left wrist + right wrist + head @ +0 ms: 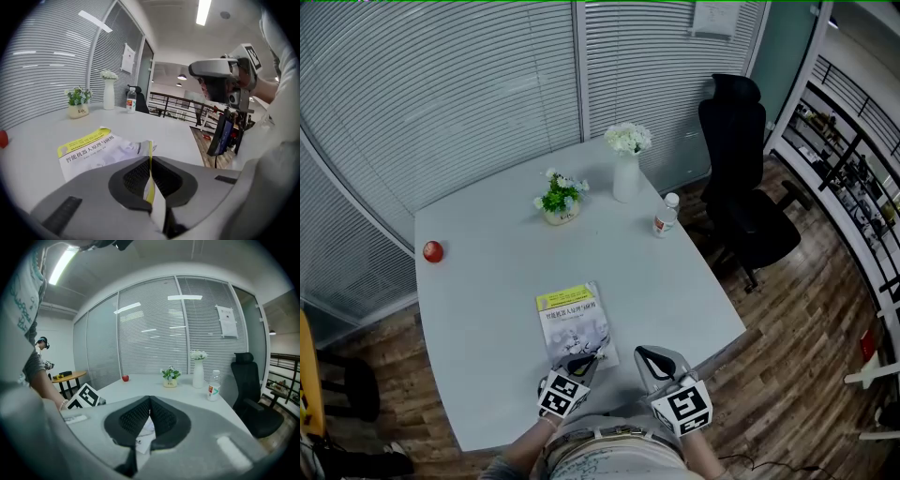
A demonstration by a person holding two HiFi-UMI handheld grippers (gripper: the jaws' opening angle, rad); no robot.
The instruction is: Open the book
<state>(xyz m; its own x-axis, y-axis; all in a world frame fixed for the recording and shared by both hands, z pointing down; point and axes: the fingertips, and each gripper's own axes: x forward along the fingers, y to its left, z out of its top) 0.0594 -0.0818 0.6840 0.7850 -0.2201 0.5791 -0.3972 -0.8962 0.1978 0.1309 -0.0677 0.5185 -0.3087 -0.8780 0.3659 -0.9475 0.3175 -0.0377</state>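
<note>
White table (487, 281): book (572, 323), yellow-banded cover, near front edge. Left gripper (584, 361) at book's near right corner; right gripper (649, 356) just beside. Red apple (433, 251) left edge; potted plant (560, 199), flower vase (626, 173), bottle (666, 215) far side. Black office chair (741, 178) right.

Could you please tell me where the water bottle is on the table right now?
In the head view the water bottle stands near the table's far right edge, right of the white vase and beside the black chair.
</note>
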